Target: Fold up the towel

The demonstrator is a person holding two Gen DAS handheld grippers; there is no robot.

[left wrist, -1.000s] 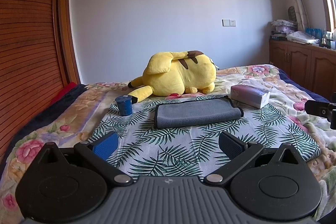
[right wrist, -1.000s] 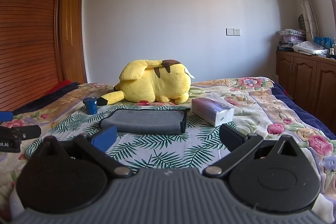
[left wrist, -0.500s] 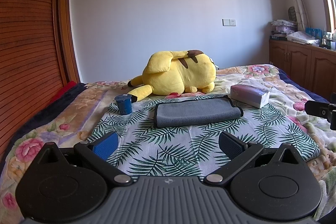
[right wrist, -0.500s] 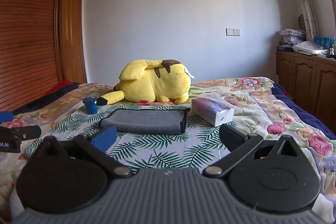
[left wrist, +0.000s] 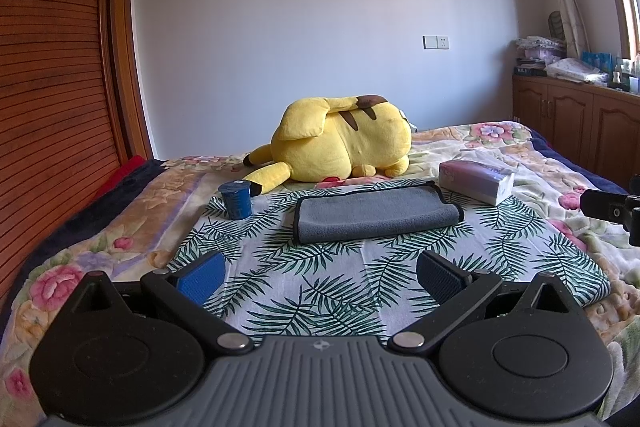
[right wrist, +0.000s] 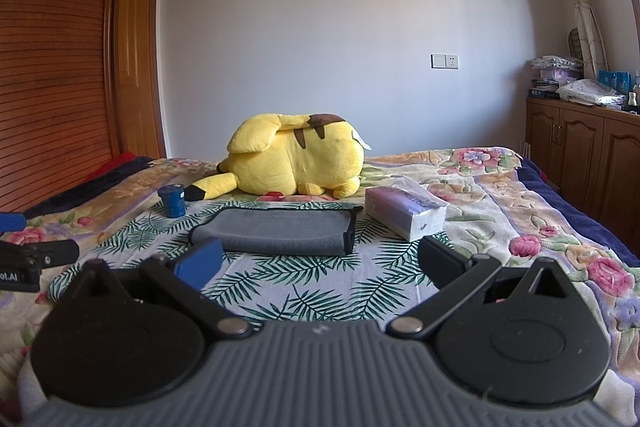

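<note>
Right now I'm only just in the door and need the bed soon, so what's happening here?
A person holds two grippers over the bed, both open and holding nothing. The left gripper and right gripper hover short of the gray towel, which lies already folded on the palm-leaf cloth. Beside it sit a blue cup, a tissue pack and a yellow plush toy. Nothing is being touched.

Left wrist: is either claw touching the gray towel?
No. The gray towel lies folded on the leaf-print cloth, beyond the open left claw.
</note>
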